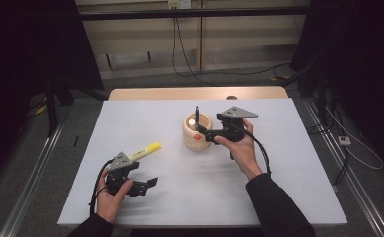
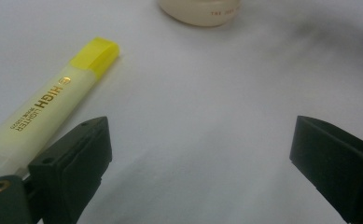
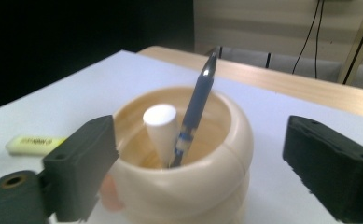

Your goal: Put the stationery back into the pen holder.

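Holding the right gripper [image 3: 200,158] with jaws wide apart, gripping nothing, just in front of the cream holder [image 3: 188,186]; blue pen [image 3: 195,112] standing tilted inside beside a white stick [image 3: 162,128]. Resting the left gripper [image 2: 200,154] agape, yellow highlighter [image 2: 53,102] lying just beside its left jaw.

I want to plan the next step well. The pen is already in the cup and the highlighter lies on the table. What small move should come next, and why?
Probably move the left tool a little toward the highlighter and centre it between the open jaws. The pen already stands in the cup, the right tool is open, and the highlighter lies on the table just beside the left tool.
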The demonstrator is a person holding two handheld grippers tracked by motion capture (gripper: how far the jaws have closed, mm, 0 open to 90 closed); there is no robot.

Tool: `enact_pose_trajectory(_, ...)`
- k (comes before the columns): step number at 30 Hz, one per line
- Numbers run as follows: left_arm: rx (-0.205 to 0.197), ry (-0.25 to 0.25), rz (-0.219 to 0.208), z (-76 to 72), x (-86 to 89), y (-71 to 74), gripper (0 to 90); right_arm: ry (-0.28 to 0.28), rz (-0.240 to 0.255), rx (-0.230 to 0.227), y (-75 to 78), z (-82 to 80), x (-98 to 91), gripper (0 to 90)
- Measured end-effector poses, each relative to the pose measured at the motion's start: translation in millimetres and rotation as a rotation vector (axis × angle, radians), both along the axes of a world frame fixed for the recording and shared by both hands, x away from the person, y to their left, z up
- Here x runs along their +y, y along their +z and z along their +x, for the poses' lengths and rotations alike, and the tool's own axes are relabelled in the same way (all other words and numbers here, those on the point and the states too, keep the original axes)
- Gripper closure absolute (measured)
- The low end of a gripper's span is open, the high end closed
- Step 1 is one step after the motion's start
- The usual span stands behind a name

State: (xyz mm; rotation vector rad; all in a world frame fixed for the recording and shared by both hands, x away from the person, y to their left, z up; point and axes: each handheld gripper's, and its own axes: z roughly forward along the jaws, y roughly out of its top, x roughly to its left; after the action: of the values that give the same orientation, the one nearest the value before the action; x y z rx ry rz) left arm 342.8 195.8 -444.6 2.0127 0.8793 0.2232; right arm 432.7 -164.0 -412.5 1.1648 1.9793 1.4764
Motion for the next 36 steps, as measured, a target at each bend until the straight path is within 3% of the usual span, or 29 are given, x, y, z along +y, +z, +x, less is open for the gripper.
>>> enact_pose_trajectory(9, 0.005, -0.003, 0.010, 0.6, 0.3, -0.4, 5.6, 0.019, -0.035, 0.007, -2.6, -15.0, -9.2, 5.0)
enact_pose_trajectory(19, 0.018, -0.011, 0.009, 0.9, -0.5, -1.0, 5.6, -0.003, -0.089, 0.034, -11.3, -31.3, -25.6, 4.8)
enact_pose_trajectory(30, 0.034, -0.066, 0.007, -1.5, -2.1, 2.2, 6.6, -0.036, -0.111, 0.020, -18.5, -59.3, -54.5, 5.1)
enact_pose_trajectory(36, 0.021, -0.056, 0.013, -1.5, -1.8, 3.2, 6.8, -0.056, -0.120, 0.002, -19.3, -76.6, -68.9, 5.3)
